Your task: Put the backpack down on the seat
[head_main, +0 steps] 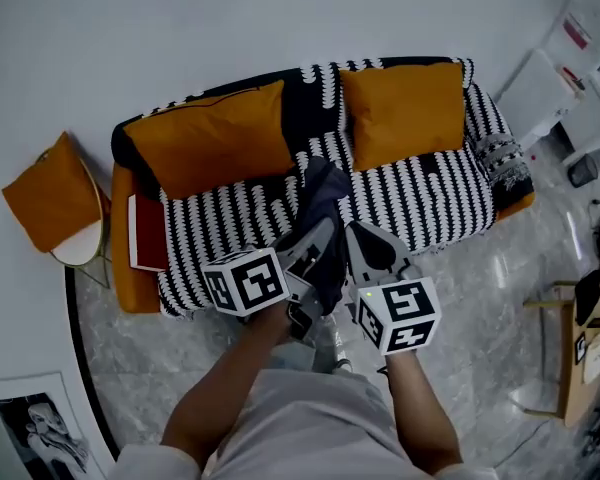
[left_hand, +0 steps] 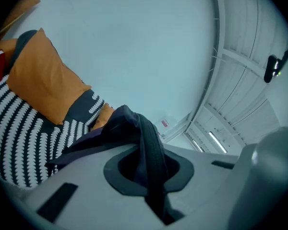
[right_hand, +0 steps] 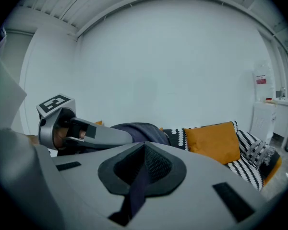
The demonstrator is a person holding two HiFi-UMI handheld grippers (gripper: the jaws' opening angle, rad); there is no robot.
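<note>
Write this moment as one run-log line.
left gripper: shut on backpack | right gripper: shut on backpack | backpack: held over sofa seat

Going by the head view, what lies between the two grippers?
The dark backpack hangs between the left gripper and the right gripper, each shut on its fabric. The head view shows this, with the striped sofa behind.

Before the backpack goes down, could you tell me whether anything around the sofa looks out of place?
One orange cushion sits off the sofa, propped on a small chair beside its left end; the other two cushions lean against the backrest. Nothing else stands out.
</note>
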